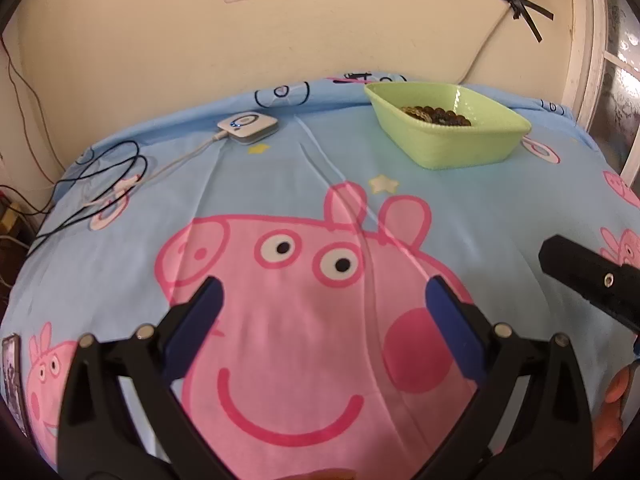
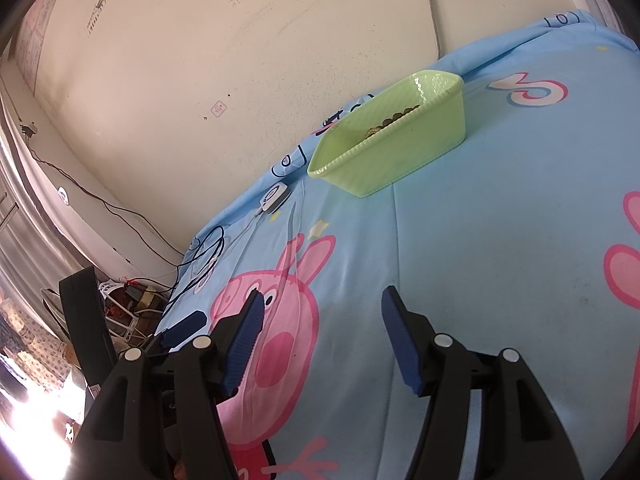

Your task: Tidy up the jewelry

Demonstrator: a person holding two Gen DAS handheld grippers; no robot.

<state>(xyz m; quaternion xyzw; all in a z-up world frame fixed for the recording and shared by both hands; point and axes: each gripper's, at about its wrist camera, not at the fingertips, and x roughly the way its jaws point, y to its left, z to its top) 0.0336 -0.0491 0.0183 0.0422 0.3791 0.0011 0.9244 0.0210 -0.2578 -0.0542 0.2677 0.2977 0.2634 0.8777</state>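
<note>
Grippers first, since they sit nearest the cameras: the left gripper (image 1: 322, 300) has its blue pads spread wide with nothing between them, just hanging over the big pink cartoon pig (image 1: 304, 320) printed on the sheet. The right gripper (image 2: 320, 312) is parted too, nothing in the gap, bare blue fabric under it. Its black tip (image 1: 580, 276) pokes into the left view from the right side.

The surface is a bed with a light blue cartoon sheet (image 2: 500, 240), more pigs and little yellow stars scattered around. No writing on it that I can read.

Further back, toward the far edge of the bed, there's a pale green plastic basket (image 1: 460, 140) with dark and gold beaded jewelry (image 1: 436, 114) piled inside. Near the far left edge sits a small white square device (image 1: 248, 126) with a blue ring lit up, white cable running off it, plus looped black cables (image 1: 104, 176).

Behind it all is a cream wall (image 1: 280, 28) with black tape crossed (image 1: 518, 4) over a cord. Small marks on the wall are too tiny to read.
</note>
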